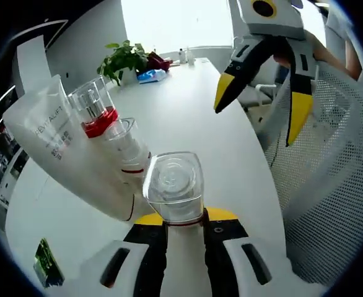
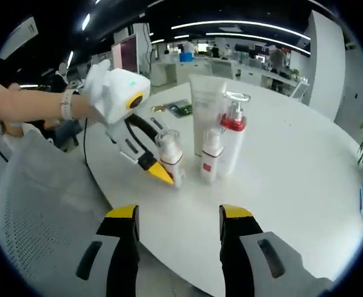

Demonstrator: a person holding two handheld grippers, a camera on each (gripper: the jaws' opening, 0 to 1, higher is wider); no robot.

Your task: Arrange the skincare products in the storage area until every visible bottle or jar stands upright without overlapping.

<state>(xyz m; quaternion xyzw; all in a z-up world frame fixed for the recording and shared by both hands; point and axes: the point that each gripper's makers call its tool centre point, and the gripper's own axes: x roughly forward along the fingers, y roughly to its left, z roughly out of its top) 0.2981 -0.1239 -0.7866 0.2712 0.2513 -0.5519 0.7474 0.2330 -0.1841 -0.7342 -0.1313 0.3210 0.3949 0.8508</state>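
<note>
The white round table (image 2: 305, 167) has broad bare surface to the right of the products, while its near edge curves just in front of them, with a white mesh chair (image 2: 39, 204) beside it. 4 products stand upright and clustered: a tall white tube (image 2: 206, 105), a red-collared pump bottle (image 2: 234, 133), a small white bottle (image 2: 210, 162) and a clear-capped bottle (image 2: 170, 158). The left gripper (image 2: 160, 170) is clamped on the clear-capped bottle. The right gripper (image 2: 178, 218) hangs apart, holding nothing, near the table edge.
</note>
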